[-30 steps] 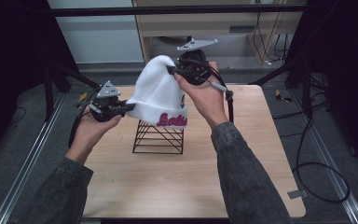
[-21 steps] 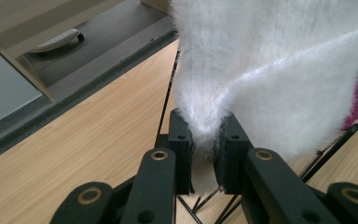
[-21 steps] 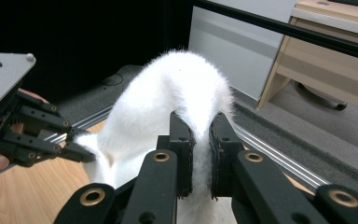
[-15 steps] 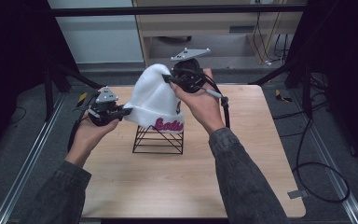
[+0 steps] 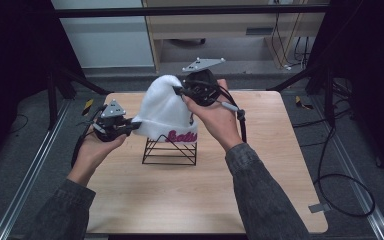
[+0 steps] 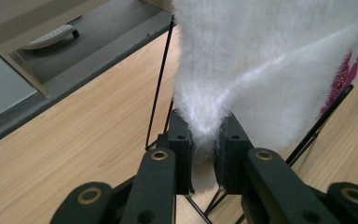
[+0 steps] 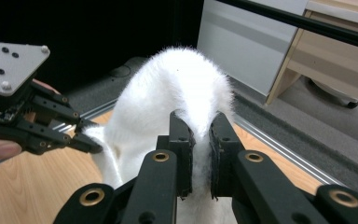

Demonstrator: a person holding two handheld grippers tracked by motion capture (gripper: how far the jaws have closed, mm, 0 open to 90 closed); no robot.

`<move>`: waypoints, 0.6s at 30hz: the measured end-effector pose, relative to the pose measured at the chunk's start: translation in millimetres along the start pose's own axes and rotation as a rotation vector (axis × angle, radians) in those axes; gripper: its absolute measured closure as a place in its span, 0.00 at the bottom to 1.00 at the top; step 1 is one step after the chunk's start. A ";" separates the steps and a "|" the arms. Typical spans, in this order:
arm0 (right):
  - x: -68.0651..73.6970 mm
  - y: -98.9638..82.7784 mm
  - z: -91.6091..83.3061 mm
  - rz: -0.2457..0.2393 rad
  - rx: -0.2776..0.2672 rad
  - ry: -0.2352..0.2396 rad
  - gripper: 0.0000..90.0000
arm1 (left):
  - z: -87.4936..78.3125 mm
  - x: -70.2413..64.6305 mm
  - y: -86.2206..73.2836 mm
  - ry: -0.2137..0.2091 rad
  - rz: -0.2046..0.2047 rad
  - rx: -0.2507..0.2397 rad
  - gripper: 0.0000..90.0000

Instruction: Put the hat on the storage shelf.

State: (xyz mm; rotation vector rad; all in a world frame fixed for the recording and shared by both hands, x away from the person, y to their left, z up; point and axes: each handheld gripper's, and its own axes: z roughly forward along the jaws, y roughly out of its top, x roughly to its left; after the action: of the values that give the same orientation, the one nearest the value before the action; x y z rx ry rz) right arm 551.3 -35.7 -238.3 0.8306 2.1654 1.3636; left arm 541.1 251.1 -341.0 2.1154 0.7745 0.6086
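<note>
Item: white fuzzy beanie [image 5: 164, 111], draped over a black wire stand [image 5: 170, 151] near the middle of the wooden table [image 5: 260, 200].

Hold: both tongs are clamped on the fabric. The left gripper [image 5: 130, 126] has its jaws pinched narrow on the low side edge of the hat; in the left gripper view a tuft of pile [image 6: 204, 135] sits squeezed between the pads. The right gripper [image 5: 176, 91] is closed on the crown, high and on the far side; in the right gripper view the fabric [image 7: 186, 88] arches up over the jaws.

Relation: the hat lies between the two tongs, its long axis running up from the left gripper's low hem grip to the right gripper's crown grip. The right hand [image 5: 215, 117] is nearer the top, so any lift off the stand would likely be led from there.

Writing: pink script on the cuff [image 5: 180, 136], partly hidden by the right hand; the letters look like "Salu", not surely legible. No other label seen.
</note>
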 end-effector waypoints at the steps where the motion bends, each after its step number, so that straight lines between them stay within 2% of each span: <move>1: 0.8 -0.9 0.1 -0.005 0.001 0.001 0.91 | -0.1 0.5 -1.3 -0.002 -0.005 -0.001 0.87; 6: 5.4 -2.8 -1.2 -0.008 0.001 0.014 0.91 | -1.9 -0.7 -4.3 0.000 0.006 0.003 0.87; 7: 6.0 -3.6 -1.4 -0.011 0.007 0.013 0.91 | -2.0 -1.3 -5.7 -0.005 -0.004 -0.005 0.87; 8: 6.8 -4.8 -1.2 -0.007 0.005 0.017 0.91 | -2.5 -1.1 -6.1 -0.006 0.003 0.004 0.87; 18: 12.0 -15.0 0.8 -0.020 0.026 0.021 0.91 | 1.2 -3.5 -19.0 -0.019 -0.017 -0.008 0.87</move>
State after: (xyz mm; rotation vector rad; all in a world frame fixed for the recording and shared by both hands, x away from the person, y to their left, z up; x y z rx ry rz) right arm 539.4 -31.9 -253.0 0.8051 2.2067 1.3425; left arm 533.3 257.7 -357.5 2.1024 0.7774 0.5811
